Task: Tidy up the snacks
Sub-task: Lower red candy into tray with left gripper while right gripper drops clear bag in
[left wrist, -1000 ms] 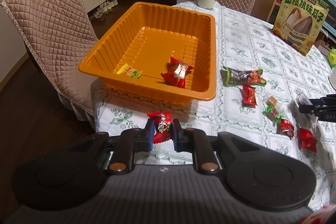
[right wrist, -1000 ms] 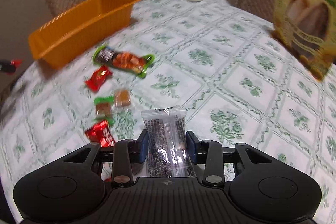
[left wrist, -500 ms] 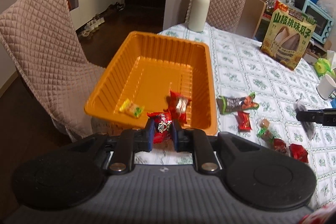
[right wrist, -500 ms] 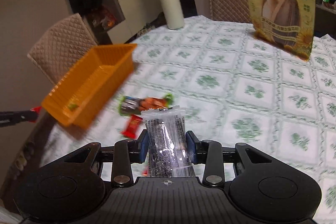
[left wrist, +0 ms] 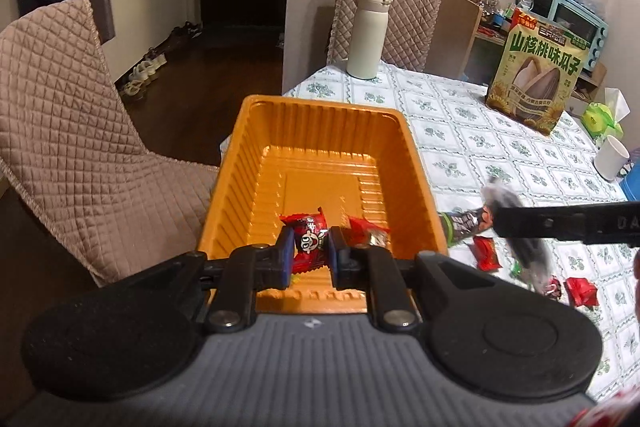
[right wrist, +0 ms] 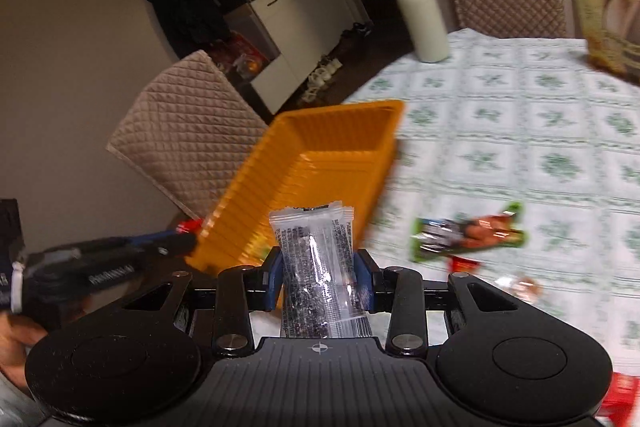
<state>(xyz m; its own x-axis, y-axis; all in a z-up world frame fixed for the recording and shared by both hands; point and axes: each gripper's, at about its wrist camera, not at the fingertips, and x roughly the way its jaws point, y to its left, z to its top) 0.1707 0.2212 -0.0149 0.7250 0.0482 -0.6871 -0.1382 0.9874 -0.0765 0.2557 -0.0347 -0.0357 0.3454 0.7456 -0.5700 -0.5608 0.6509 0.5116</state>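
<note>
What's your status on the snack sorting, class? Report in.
Left tongs shut on red candy, over orange tray. Right tongs shut on clear packet, near tray. Nothing blocking; loose snacks on tablecloth.

— Where does your tray (left wrist: 416, 163) sit?
— At the table's (left wrist: 500, 143) corner; a chair (left wrist: 60, 115) stands left of it, and the bottle (left wrist: 368, 33) stands behind it.
— And the snacks?
— One wrapped candy (left wrist: 366, 231) lies in the tray, loose packets (left wrist: 486, 253) right of it, and the big seed bag (left wrist: 538, 75) far behind and right of it.
</note>
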